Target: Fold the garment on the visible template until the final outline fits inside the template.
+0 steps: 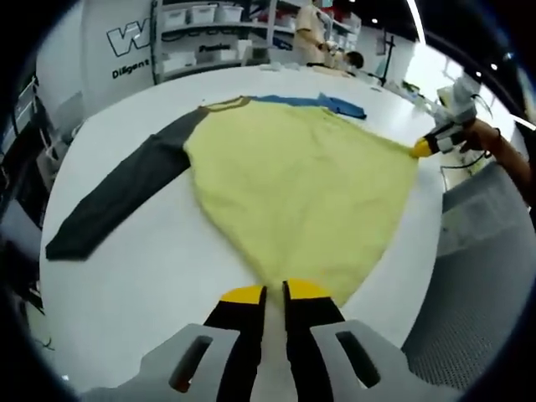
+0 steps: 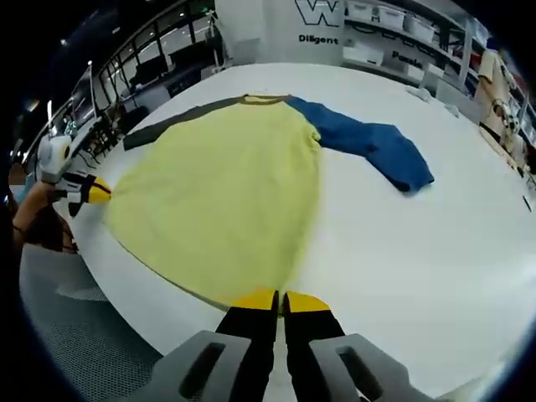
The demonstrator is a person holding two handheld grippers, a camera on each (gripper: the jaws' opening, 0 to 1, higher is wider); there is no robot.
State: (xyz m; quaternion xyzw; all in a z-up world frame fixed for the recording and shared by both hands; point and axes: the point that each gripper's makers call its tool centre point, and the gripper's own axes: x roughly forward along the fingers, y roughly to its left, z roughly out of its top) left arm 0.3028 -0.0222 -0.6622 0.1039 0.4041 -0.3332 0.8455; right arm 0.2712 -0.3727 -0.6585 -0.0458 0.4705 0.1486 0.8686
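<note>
- Yellow raglan shirt (image 1: pixel 301 188) spread flat on the white table (image 1: pixel 159 268), dark grey sleeve (image 1: pixel 126 197) stretched out to one side, blue sleeve (image 2: pixel 373 146) bunched on the other.
- Left gripper (image 1: pixel 266 293) and right gripper (image 2: pixel 280 300) each pinched tight on a hem corner, jaws nearly touching.
- Could easily lose a corner mid-lift, thin fabric, tiny bite.
- Hem sits right at the table edge, so slack might slide off toward the grey mesh (image 1: pixel 477 276) below.
- Uneven pull between the two hands likely skews the fold.
- No template outline spotted anywhere, maybe under the shirt, hard to say.
- Collar (image 2: pixel 264 99) barely readable, background shelves (image 1: pixel 209 33) blurry.
</note>
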